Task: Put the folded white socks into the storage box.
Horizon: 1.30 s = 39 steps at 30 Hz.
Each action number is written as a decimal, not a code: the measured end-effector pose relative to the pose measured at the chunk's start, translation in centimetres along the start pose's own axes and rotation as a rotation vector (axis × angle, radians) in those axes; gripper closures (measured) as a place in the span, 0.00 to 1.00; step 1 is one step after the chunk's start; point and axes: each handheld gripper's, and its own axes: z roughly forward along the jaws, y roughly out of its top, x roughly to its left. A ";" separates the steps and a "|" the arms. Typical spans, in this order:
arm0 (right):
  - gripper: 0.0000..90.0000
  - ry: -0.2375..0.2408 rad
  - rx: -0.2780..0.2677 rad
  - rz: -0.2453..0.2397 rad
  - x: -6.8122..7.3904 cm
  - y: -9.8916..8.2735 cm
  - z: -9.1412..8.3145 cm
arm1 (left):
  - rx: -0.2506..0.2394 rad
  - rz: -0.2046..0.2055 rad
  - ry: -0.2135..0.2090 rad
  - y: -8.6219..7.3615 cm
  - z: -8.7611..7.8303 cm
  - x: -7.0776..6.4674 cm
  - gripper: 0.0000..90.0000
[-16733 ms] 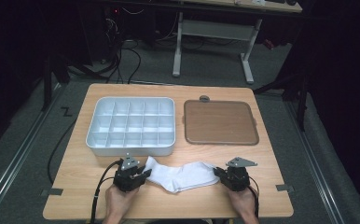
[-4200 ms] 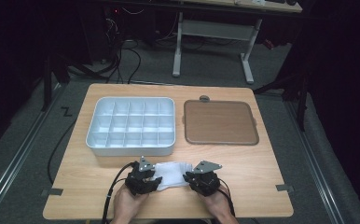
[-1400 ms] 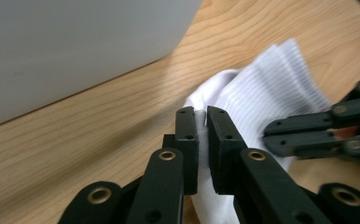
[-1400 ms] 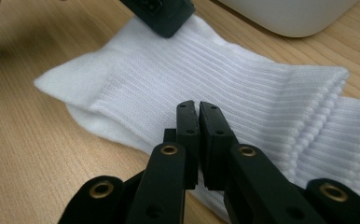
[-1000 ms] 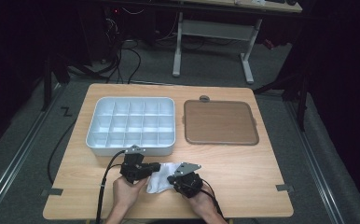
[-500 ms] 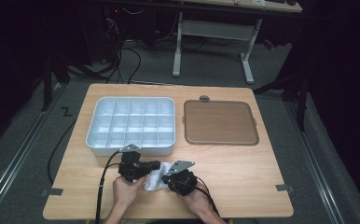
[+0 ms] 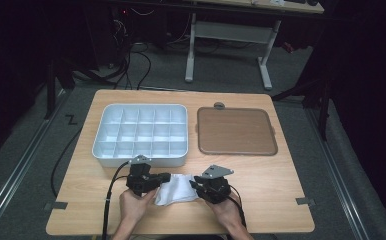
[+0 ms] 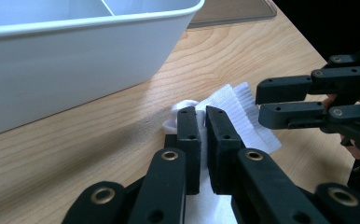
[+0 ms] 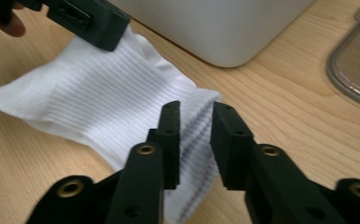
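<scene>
Dark room, cables and a white desk frame on the floor behind; a wooden table [image 7: 281, 180] under the lamp. Landmark: the white compartment tray [image 7: 141, 134], all cells bare, at the table's far left. A brown lidded flat tray [image 7: 236, 131] sits just right of it.

Folded white sock [image 7: 177, 189] lies on the wood just in front of the compartment tray's near wall, toward its right corner, between the two hands. Ribbed knit, bunched into a short bundle; its long axis runs roughly parallel to that near wall.

Left gripper [image 8: 205, 122]: pressed together, pinching a fold of the sock at the bundle's left end. Holding station close to the tray's near wall.

Right gripper [image 9: 196, 122]: jaws have just been opening and now stand apart, the sock's folded edge between them but the pads not pressing on it. It sits at the bundle's right end, farther from the tray than the left.

Judgement: the sock hangs on the left pinch alone; the left hand is the nearer to the tray and the tray lies straight beyond the bundle, so a lift toward a cell would go away from the person.

No brand, label or legible writing on sock, trays or grippers.
</scene>
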 end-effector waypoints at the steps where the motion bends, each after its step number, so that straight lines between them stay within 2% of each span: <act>1: 0.74 -0.005 -0.006 -0.004 0.0 -0.1 0.0 | 0.002 0.003 0.001 0.0 0.0 0.0 0.95; 5: 0.67 -0.016 -0.004 0.016 -0.2 -0.5 0.6 | 0.002 0.002 0.003 0.0 0.0 0.0 0.95; 9: 0.68 -0.013 0.023 0.041 -0.8 -0.9 1.2 | 0.002 0.005 0.004 0.0 -0.1 0.0 0.95; 14: 0.73 0.022 0.047 0.065 -1.3 -1.2 1.8 | 0.004 0.004 -0.003 -0.1 -0.1 -0.3 0.95; 16: 0.75 0.042 0.056 0.063 -1.4 -1.2 2.1 | 0.011 -0.013 -0.021 0.1 -0.1 -0.4 0.95; 17: 0.76 0.045 0.059 0.060 -1.3 -1.2 2.2 | 0.010 -0.038 -0.038 0.2 -0.2 -0.5 0.95; 19: 0.76 0.055 0.062 0.060 -1.3 -1.1 2.4 | 0.004 -0.060 -0.053 0.4 -0.1 -0.7 0.95; 22: 0.77 0.069 0.062 0.071 -1.4 -1.1 2.6 | 0.008 -0.051 -0.055 0.4 0.0 -0.9 0.95; 25: 0.77 0.071 0.062 0.062 -1.4 -1.1 2.7 | 0.000 -0.058 -0.063 0.5 0.2 -1.1 0.95; 30: 0.77 0.067 0.059 0.057 -0.9 -1.0 2.9 | -0.001 -0.064 -0.063 0.5 0.2 -1.1 0.95; 39: 0.78 0.073 0.055 0.025 1.2 -0.2 3.9 | -0.004 -0.024 -0.040 0.3 0.2 -1.0 0.95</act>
